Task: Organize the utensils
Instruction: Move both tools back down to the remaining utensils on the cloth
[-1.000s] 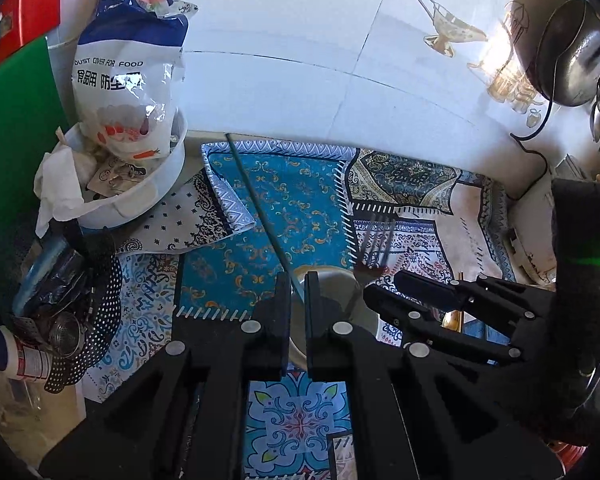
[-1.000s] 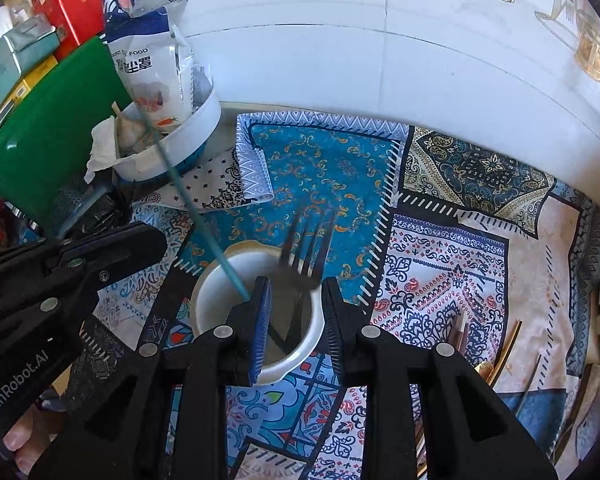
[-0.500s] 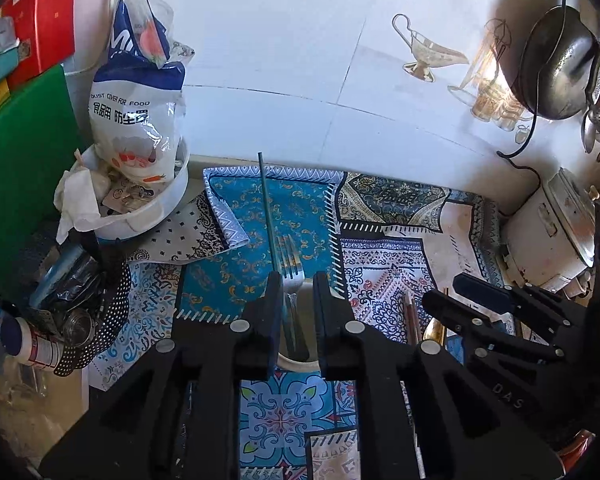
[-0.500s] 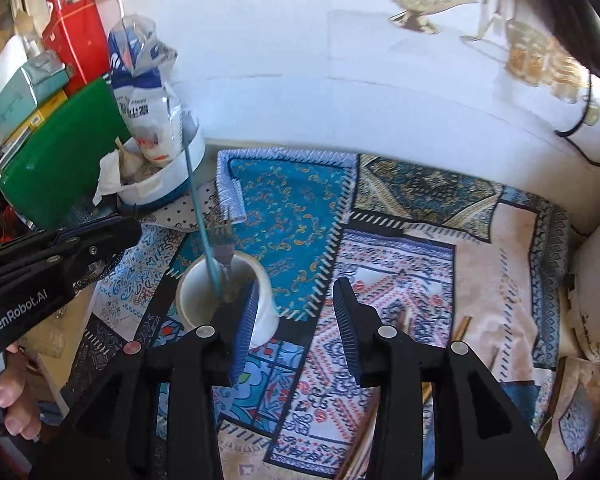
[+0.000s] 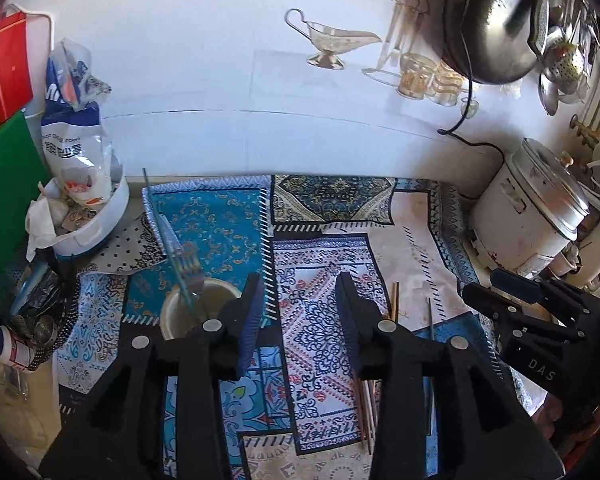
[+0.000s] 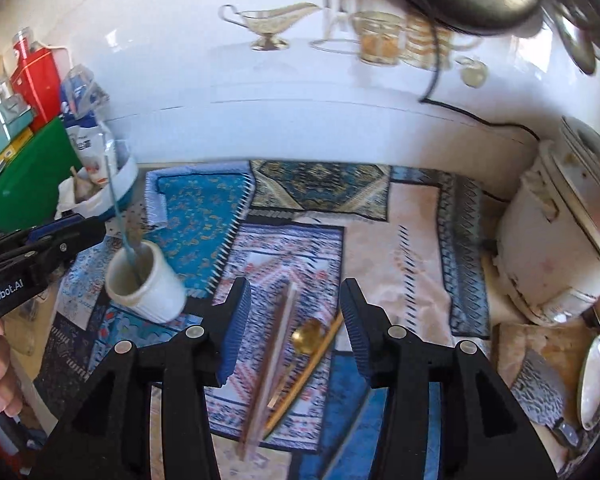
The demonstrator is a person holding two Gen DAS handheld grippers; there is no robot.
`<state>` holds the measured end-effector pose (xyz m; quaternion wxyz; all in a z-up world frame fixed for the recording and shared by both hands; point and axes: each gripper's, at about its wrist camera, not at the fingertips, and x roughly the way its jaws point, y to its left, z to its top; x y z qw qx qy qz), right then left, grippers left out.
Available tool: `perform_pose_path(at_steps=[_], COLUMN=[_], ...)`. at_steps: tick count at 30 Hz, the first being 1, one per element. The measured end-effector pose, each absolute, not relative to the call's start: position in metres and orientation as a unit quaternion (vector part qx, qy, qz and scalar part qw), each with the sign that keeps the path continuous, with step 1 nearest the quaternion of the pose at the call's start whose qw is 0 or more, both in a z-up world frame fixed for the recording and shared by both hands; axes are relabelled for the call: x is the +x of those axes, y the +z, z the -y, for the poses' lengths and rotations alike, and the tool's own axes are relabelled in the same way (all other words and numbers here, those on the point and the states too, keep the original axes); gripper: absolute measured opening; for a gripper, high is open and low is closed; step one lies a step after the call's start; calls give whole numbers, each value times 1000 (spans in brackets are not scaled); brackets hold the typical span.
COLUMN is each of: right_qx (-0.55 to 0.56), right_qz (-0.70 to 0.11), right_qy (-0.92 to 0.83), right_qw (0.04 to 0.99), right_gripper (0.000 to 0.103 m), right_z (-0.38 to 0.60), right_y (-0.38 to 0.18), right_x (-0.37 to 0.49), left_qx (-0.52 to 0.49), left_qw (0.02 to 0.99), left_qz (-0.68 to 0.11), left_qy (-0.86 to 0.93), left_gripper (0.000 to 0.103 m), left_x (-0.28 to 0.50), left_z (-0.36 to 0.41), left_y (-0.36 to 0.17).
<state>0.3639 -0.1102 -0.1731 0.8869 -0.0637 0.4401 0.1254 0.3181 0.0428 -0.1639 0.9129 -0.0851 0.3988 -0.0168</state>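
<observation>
A white cup (image 5: 172, 316) (image 6: 148, 288) stands on the patterned mat and holds a silver fork (image 5: 190, 270) and a thin blue stick (image 5: 160, 224) (image 6: 118, 208). My left gripper (image 5: 298, 300) is open and empty, to the right of the cup. My right gripper (image 6: 296, 304) is open and empty above a gold spoon (image 6: 306, 340) and brown chopsticks (image 6: 274, 356) lying on the mat. The chopsticks (image 5: 394, 308) also show in the left wrist view, by the right finger.
A white bowl (image 5: 100, 220) with a food bag (image 5: 76, 148) sits at back left beside a green board (image 5: 4, 208). A white rice cooker (image 5: 528, 212) (image 6: 560, 240) stands at right. A cleaver (image 6: 540, 392) and a plate (image 6: 596, 380) lie at far right.
My left gripper opened and let go of the blue stick, which now stands in the cup. My right gripper opened wider and moved right, away from the cup, over the spoon and chopsticks.
</observation>
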Motion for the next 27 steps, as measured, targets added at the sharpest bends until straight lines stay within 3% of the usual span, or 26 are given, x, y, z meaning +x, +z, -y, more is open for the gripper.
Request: perform_pose_path(at_steps=[11, 20, 27], right_qx=[-47, -34, -29], right_qz=[-480, -530, -562], right_qy=[75, 74, 87], right_qw=[873, 844, 822], right_gripper=[43, 43, 43], right_z=[192, 218, 221], right_y=[-205, -253, -285], right_x=[359, 357, 354], left_qx=[-54, -30, -85], left_qw=[878, 831, 810], left_qz=[-471, -554, -577], left_qy=[-61, -39, -57], left_gripper=[37, 37, 19], left_x=[343, 359, 360], left_z=[40, 53, 43], left_y=[-225, -309, -331])
